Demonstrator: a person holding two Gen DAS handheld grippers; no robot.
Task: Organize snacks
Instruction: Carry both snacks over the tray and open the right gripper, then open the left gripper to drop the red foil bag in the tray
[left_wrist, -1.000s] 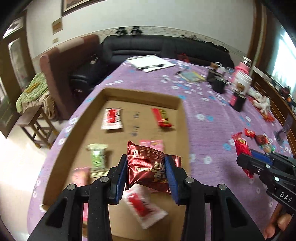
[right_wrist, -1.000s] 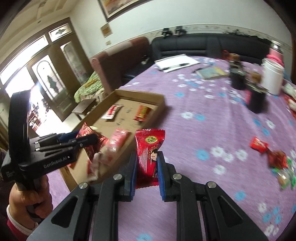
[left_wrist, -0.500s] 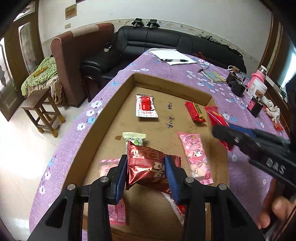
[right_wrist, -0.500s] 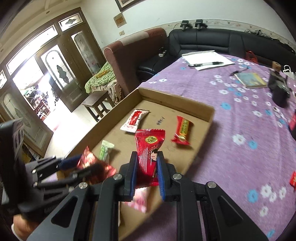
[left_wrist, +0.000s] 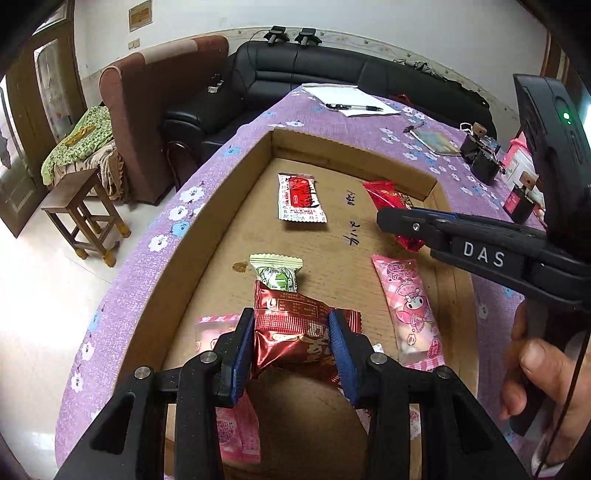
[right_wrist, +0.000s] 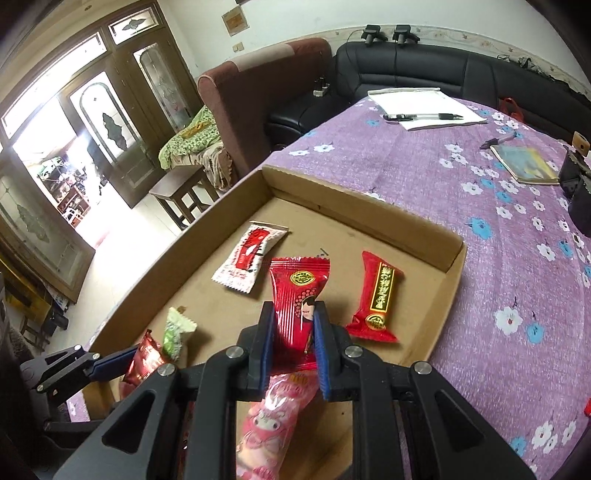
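Left gripper (left_wrist: 291, 338): jaws clamped on a dark red foil packet (left_wrist: 291, 325), held over the near end of the cardboard tray (left_wrist: 207, 236). Right gripper (right_wrist: 293, 332): jaws closed on a bright red snack packet (right_wrist: 297, 295), above the tray floor. Lying in the tray, near to far: pink character packet (left_wrist: 408, 306), green-white packet (left_wrist: 277, 273), red bar with gold label (right_wrist: 378, 295), white-and-red sachet (left_wrist: 299, 197). Tray sits on the purple flowered worktop (right_wrist: 461, 221); paper and pen (right_wrist: 421, 116) at the far edge.
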